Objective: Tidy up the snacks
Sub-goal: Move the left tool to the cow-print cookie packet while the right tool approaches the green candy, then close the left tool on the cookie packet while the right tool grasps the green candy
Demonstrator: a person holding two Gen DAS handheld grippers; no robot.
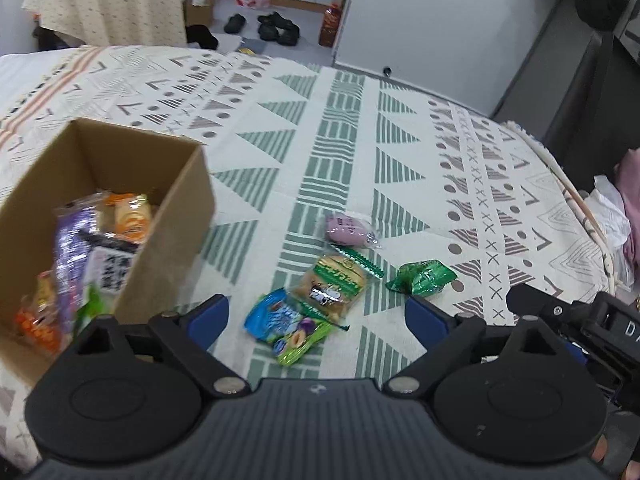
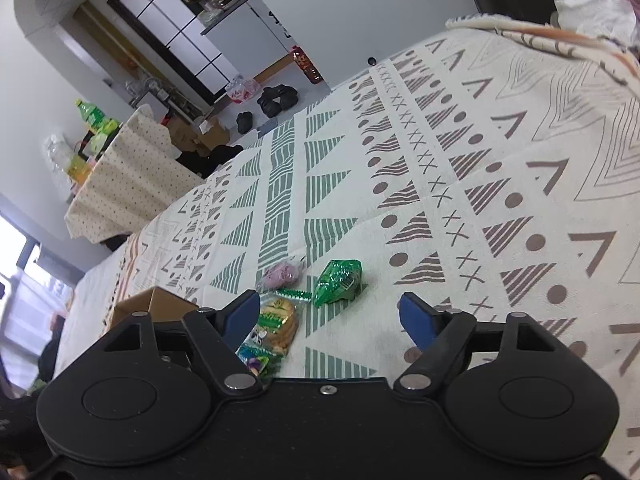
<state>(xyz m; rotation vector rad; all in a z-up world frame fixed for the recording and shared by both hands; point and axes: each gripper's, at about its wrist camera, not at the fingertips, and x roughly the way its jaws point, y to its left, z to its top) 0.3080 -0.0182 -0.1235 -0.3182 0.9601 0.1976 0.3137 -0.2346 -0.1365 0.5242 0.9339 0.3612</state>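
Currently nothing is being held by the left gripper (image 1: 316, 318) or right gripper (image 2: 328, 314), both gaping above four snack packets (image 1: 330, 286) lying beside the cardboard box (image 1: 176, 236); overlapping wrappers risk being pinched together.

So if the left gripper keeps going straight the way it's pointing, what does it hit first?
Probably the blue and green snack packet, lying on the cloth between the open left gripper fingers; depth is hard to judge.
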